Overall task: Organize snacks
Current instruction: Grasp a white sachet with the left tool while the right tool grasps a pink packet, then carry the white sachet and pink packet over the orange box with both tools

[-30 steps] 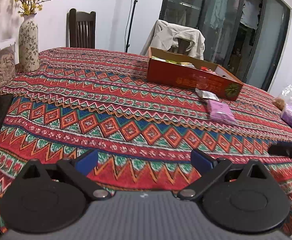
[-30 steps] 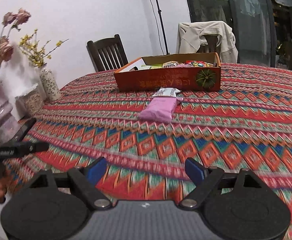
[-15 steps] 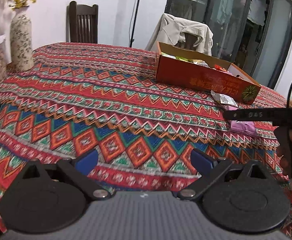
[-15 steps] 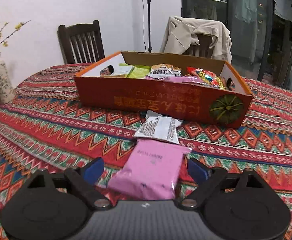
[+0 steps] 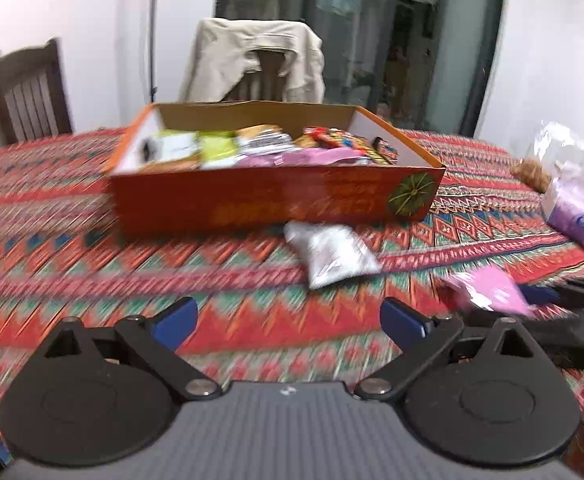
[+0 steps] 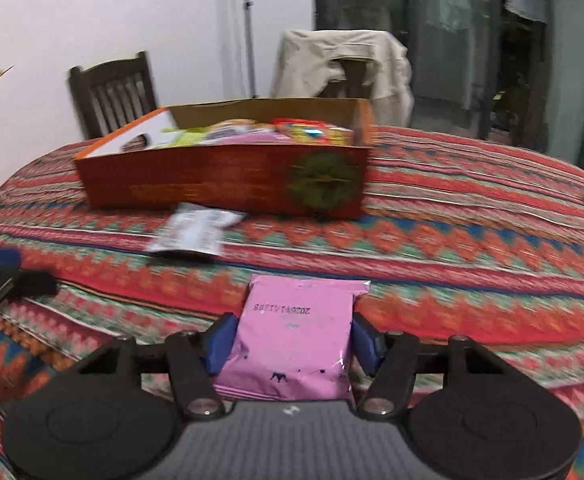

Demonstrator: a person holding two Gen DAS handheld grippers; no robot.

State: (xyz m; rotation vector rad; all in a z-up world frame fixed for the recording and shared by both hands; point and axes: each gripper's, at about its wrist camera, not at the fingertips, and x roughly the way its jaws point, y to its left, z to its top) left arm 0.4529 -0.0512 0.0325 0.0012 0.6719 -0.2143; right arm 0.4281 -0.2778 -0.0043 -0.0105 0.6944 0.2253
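Closing just now, the right gripper (image 6: 292, 342) pinches the pink snack packet (image 6: 292, 336) low in frame, nearer than before; the left gripper (image 5: 288, 320) gapes empty facing the orange box (image 5: 268, 196) on the counter (image 5: 92, 248).

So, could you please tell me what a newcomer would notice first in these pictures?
Probably the pink plastic snack packet gripped between the jaws of the right gripper, which have just been closing, low in the right wrist view. Behind it, the open orange cardboard box of snacks sits on the red zigzag-patterned tablecloth, a white packet lying before it.

Packet (image 6: 196, 232) before snack box (image 6: 220, 184)
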